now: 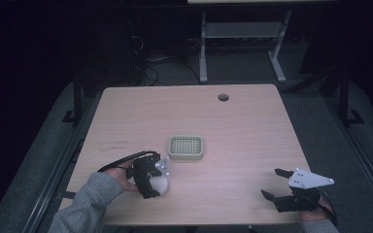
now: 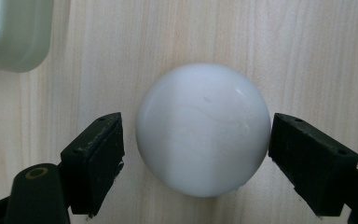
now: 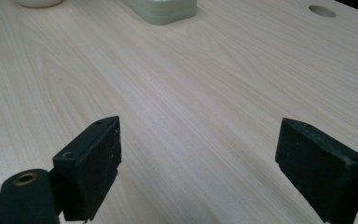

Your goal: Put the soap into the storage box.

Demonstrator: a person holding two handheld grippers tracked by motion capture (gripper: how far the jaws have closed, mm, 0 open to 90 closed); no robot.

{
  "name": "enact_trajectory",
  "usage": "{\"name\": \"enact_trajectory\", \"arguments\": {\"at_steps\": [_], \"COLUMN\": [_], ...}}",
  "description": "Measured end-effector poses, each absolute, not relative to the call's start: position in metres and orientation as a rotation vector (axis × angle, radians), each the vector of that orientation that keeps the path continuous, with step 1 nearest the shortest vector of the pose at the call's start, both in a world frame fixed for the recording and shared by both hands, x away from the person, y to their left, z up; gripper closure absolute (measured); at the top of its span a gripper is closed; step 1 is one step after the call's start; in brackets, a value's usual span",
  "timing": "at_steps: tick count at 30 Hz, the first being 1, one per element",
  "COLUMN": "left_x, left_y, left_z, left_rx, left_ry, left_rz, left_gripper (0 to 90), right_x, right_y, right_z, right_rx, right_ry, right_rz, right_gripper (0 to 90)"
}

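A smooth white ball rests on the light wooden table near its front left, seen from above as a pale sphere. My left gripper stands open around it, one black jaw on each side, with a thin gap between each pad and the ball. In the high view the left gripper points down over the ball, held by a hand in a grey sleeve. My right gripper is open over bare wood at the front right, and the right gripper has nothing between its jaws.
A pale green square tray with a gridded inside sits mid-table, just beyond the ball; its corner and edge show in the gripper views. A round cable hole lies near the far edge. A desk frame stands behind.
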State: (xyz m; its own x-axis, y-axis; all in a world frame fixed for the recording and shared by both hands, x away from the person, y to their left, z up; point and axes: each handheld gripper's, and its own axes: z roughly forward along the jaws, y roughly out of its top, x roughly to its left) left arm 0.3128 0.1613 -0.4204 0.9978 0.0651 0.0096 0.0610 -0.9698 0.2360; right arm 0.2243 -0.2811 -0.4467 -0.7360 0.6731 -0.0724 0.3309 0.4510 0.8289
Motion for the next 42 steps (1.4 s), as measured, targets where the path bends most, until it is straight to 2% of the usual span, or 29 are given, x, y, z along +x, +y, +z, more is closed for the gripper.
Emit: {"name": "enact_trajectory", "arguments": {"at_steps": [11,42], "left_x": [0.311,0.310], "left_y": [0.157,0.151], "left_z": [-0.427,-0.439], "left_rx": [2.893,2.939], "left_ry": [0.080,0.063], "left_rz": [-0.003,0.030], "left_gripper": [19.1,22.1], "right_x": [0.224,0.224], "right_y": [-0.281,-0.284], "right_z": [-0.446,-0.445], "right_rx": [0.843,0.837], "right_ry": [2.311,2.300], "right_rz": [1.199,1.200], "right_gripper": [13.7,13.7]}}
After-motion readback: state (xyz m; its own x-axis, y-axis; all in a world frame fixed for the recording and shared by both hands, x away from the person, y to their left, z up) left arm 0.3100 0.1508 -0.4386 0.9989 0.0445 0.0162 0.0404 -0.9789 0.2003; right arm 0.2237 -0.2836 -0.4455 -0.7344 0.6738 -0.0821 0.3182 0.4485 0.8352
